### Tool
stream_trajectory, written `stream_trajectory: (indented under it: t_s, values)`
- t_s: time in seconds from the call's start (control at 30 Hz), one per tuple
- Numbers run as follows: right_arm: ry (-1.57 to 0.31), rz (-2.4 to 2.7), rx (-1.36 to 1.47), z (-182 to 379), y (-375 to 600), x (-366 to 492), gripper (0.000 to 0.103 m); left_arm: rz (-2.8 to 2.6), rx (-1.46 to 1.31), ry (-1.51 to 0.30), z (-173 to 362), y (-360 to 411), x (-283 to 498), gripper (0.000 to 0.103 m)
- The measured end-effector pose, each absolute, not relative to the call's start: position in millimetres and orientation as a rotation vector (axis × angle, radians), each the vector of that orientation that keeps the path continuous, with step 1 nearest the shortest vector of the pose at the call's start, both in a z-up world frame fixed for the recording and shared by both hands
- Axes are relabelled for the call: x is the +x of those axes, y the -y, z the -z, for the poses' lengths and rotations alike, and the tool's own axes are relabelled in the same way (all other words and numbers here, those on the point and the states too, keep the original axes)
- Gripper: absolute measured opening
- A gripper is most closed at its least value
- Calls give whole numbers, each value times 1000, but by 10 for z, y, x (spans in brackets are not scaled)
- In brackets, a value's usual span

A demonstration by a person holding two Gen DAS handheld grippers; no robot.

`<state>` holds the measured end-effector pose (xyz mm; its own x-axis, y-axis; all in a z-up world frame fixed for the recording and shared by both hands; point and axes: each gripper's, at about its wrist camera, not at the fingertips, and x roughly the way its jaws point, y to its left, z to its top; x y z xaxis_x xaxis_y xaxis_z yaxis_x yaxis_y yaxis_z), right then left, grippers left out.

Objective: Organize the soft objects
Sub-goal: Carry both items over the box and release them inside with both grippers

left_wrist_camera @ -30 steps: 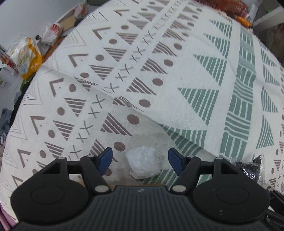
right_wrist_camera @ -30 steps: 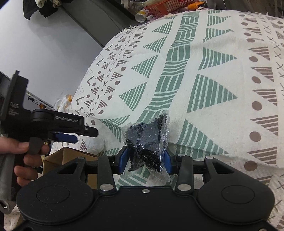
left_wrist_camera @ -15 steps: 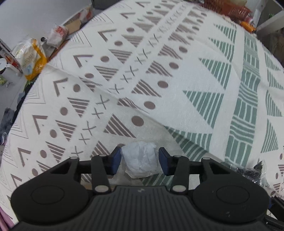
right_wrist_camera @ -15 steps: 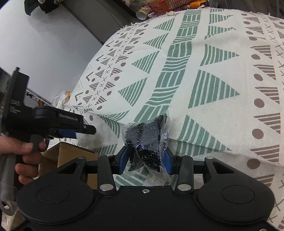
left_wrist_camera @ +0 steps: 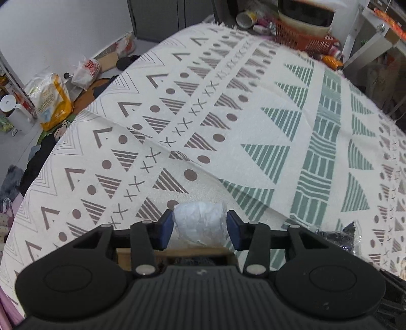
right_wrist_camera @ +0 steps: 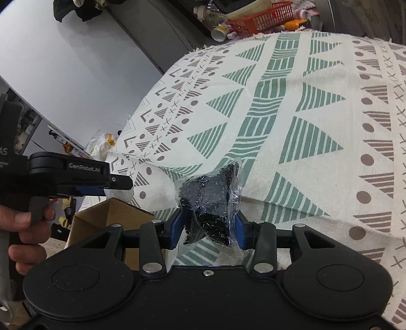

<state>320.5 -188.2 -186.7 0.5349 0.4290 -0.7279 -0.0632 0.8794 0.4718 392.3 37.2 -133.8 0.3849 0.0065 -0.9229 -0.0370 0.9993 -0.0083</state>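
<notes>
White bundle (left_wrist_camera: 199, 223): clamped mid-body in my left gripper (left_wrist_camera: 200, 229), above cardboard box (right_wrist_camera: 111, 218). Black bundle (right_wrist_camera: 209, 203): gripped by right gripper (right_wrist_camera: 208, 229). Both look light, squashy, plastic-slick; I favour central holds.

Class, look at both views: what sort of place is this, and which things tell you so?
Probably a cluttered home or storage room. A patterned cloth covers a table or bed, an orange basket of bottles sits behind it, and plastic bags lie on the floor.
</notes>
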Motion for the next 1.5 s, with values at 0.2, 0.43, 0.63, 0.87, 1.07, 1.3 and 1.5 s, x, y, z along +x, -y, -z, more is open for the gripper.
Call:
stream_trajectory:
  t_s: [0.2,0.43,0.63,0.87,1.07,1.3,1.5]
  values:
    - [-934,-316,414,1754,1892,3145,41,-47,-36,-1117,1111,-419,3750,43]
    - [-915,-335,396,1678,1861,3051,41,-63,-45,-1065,904,-516,3524,42]
    - [-902,-371,380,1595,1782,2973,41,-67,-65,-1051,817,-609,3315,42]
    - [-898,-422,345,1539,1601,2874,41,-68,-99,-1061,813,-744,3089,42]
    - [-881,-462,324,1473,1442,2797,41,-78,-152,-1078,889,-916,2959,43]
    - [-858,-512,296,1409,1195,2726,41,-108,-218,-1075,911,-1172,2884,49]
    - [-849,-542,267,1413,1009,2702,41,-108,-236,-1086,940,-1270,2810,52]
